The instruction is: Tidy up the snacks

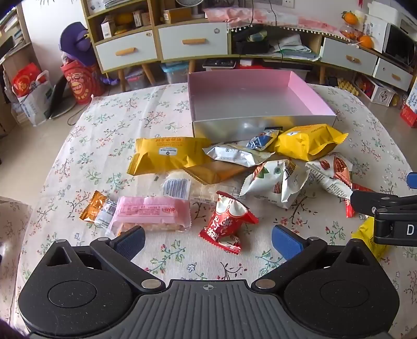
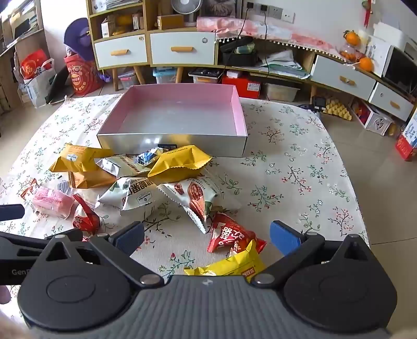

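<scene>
On tablecloth (image 1: 109, 125): one box (image 1: 260, 125), two red packets (image 2: 234, 237).

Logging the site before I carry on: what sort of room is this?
Most likely a home living room: a floral tablecloth, white-drawer cabinets stacked with household clutter, oranges and a fan on top.

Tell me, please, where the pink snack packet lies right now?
In the left wrist view the pink snack packet lies flat on the tablecloth, low left, between the small orange packet and red packet.

White-drawered wooden cabinets (image 1: 192, 41) line the wall above tiled floor (image 2: 378, 146).
</scene>
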Available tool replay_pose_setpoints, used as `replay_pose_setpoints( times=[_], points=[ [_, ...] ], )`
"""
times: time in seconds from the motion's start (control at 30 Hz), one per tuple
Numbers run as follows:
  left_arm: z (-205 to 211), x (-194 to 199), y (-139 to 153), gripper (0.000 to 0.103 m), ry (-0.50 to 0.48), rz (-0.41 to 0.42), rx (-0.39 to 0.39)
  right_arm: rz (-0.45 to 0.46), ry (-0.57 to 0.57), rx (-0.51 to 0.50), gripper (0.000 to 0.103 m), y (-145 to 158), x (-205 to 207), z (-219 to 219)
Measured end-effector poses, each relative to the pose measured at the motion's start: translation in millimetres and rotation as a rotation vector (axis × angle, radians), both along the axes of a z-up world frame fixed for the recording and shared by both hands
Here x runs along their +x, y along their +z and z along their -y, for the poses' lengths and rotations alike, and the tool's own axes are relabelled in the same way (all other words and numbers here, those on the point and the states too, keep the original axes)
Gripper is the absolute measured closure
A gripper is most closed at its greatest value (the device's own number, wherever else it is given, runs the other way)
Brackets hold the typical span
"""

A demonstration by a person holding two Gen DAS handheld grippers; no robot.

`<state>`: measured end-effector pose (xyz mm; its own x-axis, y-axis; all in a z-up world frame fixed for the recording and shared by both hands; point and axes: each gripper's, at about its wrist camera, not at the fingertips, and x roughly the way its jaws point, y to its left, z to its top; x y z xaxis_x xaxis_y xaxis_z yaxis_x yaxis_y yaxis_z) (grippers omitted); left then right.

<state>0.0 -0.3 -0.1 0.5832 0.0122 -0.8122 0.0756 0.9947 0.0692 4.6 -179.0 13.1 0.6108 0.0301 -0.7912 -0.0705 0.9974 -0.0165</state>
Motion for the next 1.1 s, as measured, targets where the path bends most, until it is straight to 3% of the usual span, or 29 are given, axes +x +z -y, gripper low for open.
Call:
replay_pose_setpoints(
  times=[1.1],
  points=[
    [1.5,-1.1,-0.1,0.0,-0.002,-0.007,-0.01,-0.002,-0.002,-0.007,0.0,0.1,1.3,-5.1]
  ],
)
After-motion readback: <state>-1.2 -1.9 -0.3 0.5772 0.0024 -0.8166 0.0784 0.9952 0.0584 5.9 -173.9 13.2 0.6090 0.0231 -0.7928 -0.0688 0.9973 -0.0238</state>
